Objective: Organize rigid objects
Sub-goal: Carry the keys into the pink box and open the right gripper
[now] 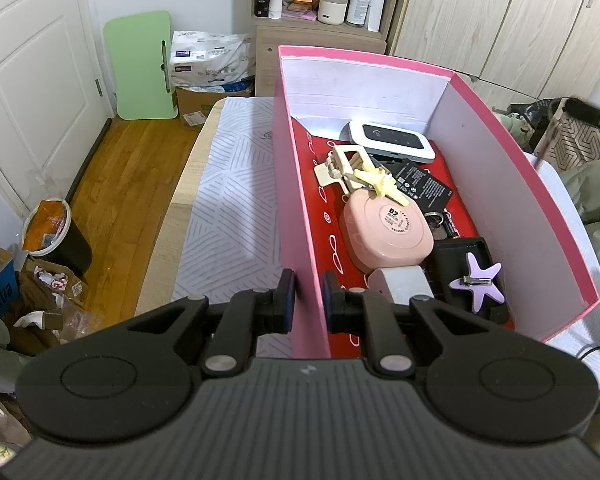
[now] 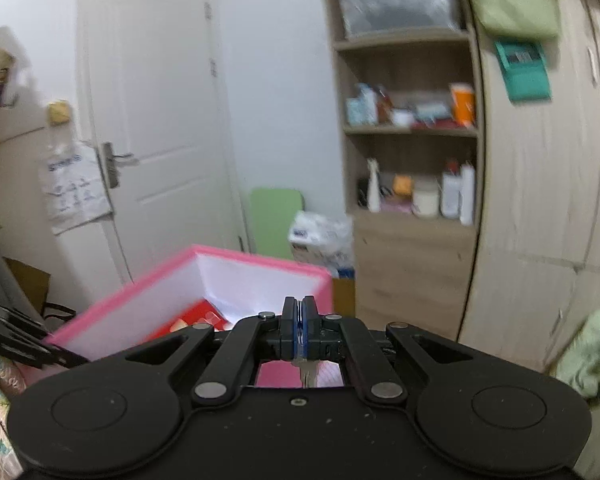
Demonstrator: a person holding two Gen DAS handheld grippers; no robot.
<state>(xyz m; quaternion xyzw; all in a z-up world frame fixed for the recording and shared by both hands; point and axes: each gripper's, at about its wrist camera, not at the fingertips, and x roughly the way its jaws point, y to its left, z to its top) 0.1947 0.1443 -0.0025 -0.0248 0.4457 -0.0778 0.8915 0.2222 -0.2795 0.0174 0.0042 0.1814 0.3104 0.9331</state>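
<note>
My left gripper (image 1: 309, 296) is shut on the near left wall of the pink box (image 1: 288, 184), one finger outside and one inside. The box holds a white router (image 1: 392, 138), a cream hair claw (image 1: 352, 168), a yellow clip (image 1: 380, 184), a black battery (image 1: 422, 182), a pink round case (image 1: 388, 232) and a purple starfish clip (image 1: 478, 280). My right gripper (image 2: 299, 320) hovers above the box's near end (image 2: 140, 292), shut on a silver key (image 2: 309, 374) whose blade hangs down under the pads. The right wrist view is blurred.
The box rests on a bed with a patterned grey sheet (image 1: 228, 208). A wooden floor (image 1: 116, 184), a bin (image 1: 56, 236) and cardboard clutter lie to the left. A shelf unit (image 2: 412, 160), wardrobe doors (image 2: 540, 200) and a white door (image 2: 152, 120) stand behind.
</note>
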